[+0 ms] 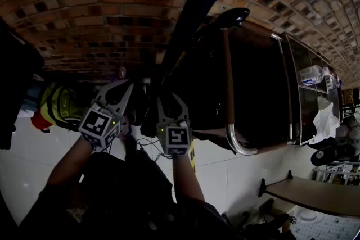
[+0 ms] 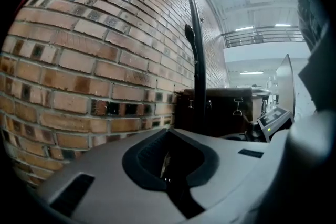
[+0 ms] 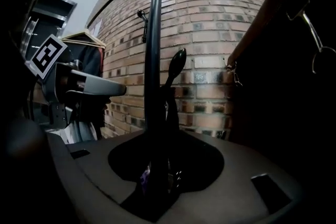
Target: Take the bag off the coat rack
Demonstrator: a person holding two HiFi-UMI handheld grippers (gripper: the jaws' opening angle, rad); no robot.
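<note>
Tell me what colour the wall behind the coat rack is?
Reddish-brown, that brick wall, best seen in the left gripper view.

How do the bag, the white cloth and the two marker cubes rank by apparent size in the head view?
1. Bag
2. Left marker cube
3. Right marker cube and white cloth: alike, unranked
The cubes sit nearer the camera.
</note>
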